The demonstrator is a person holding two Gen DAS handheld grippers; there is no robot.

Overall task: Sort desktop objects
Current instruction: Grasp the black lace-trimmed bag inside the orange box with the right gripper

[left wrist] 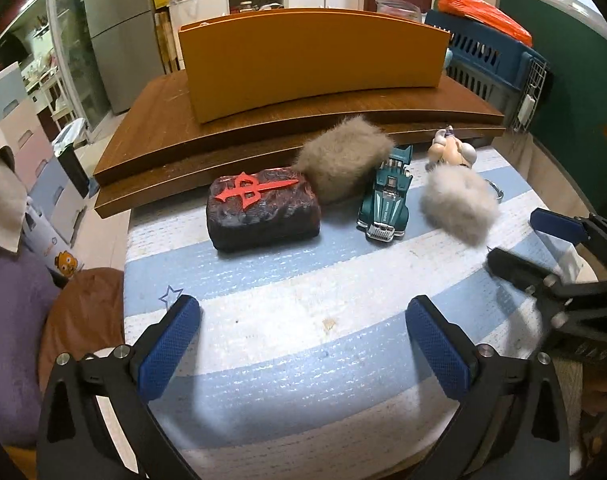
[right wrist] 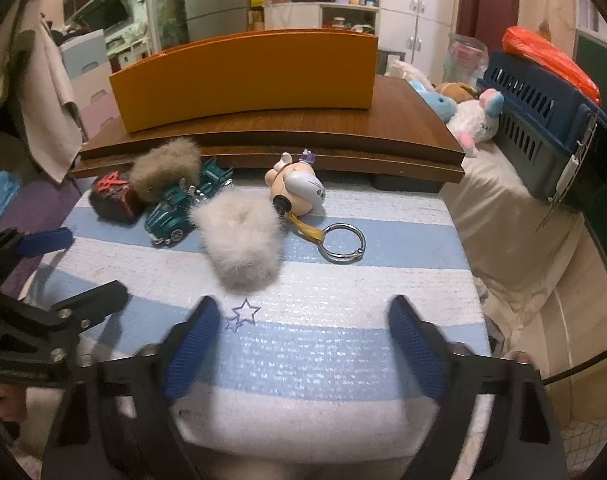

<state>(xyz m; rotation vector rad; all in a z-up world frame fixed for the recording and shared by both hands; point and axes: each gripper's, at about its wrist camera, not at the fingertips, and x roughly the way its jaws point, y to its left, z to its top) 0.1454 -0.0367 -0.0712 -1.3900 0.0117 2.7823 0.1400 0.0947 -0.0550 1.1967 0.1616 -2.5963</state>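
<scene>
On the striped blue-and-white mat [left wrist: 303, 288] lie a dark block with a red emblem [left wrist: 263, 210], a brown fur puff [left wrist: 343, 156], a teal toy car [left wrist: 387, 200], a pale fur puff [left wrist: 457, 204] and a pig figure keychain [left wrist: 449, 152]. The same things show in the right wrist view: block [right wrist: 111, 198], brown puff [right wrist: 165, 170], car [right wrist: 183, 208], pale puff [right wrist: 239, 240], pig [right wrist: 297, 190] with key ring [right wrist: 341, 242]. My left gripper [left wrist: 303, 344] is open and empty, short of the block. My right gripper [right wrist: 303, 344] is open and empty, short of the pale puff.
An orange box [left wrist: 311, 60] stands on a raised wooden shelf [left wrist: 163, 128] behind the toys. A blue pet crate [right wrist: 543, 120] and plush toys [right wrist: 471, 116] sit at the right. The right gripper shows in the left wrist view [left wrist: 543, 248].
</scene>
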